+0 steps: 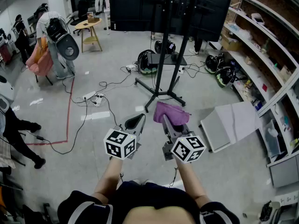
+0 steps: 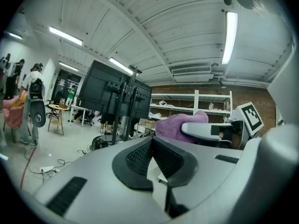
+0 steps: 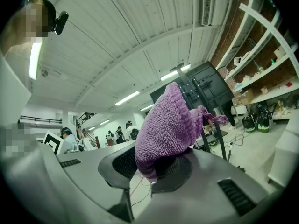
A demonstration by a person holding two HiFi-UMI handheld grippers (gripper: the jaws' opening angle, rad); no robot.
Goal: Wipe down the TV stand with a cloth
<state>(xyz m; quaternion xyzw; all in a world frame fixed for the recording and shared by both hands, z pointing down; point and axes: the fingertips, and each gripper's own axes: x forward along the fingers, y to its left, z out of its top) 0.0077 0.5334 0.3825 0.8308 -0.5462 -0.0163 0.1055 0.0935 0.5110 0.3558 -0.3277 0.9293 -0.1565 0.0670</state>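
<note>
The TV stand [image 1: 161,64] is a black pole frame on splayed floor legs carrying a large dark screen, straight ahead of me in the head view. My right gripper [image 1: 167,122] is shut on a purple cloth [image 1: 172,112], held in the air short of the stand's base. The cloth [image 3: 168,125] bunches up out of the right gripper [image 3: 156,164], with the stand [image 3: 205,94] behind it. My left gripper [image 1: 136,121] is level beside it, shut and empty. In the left gripper view, the left gripper [image 2: 152,141] has its pads together, with the cloth [image 2: 175,125] and the stand [image 2: 124,111] beyond.
Cables [image 1: 105,85] and a power strip [image 1: 93,97] lie on the floor left of the stand. Dark gear [image 1: 147,62] sits behind its base. A white panel [image 1: 231,125] lies at right, below long shelves [image 1: 266,45]. A person's legs [image 1: 18,132] are at far left.
</note>
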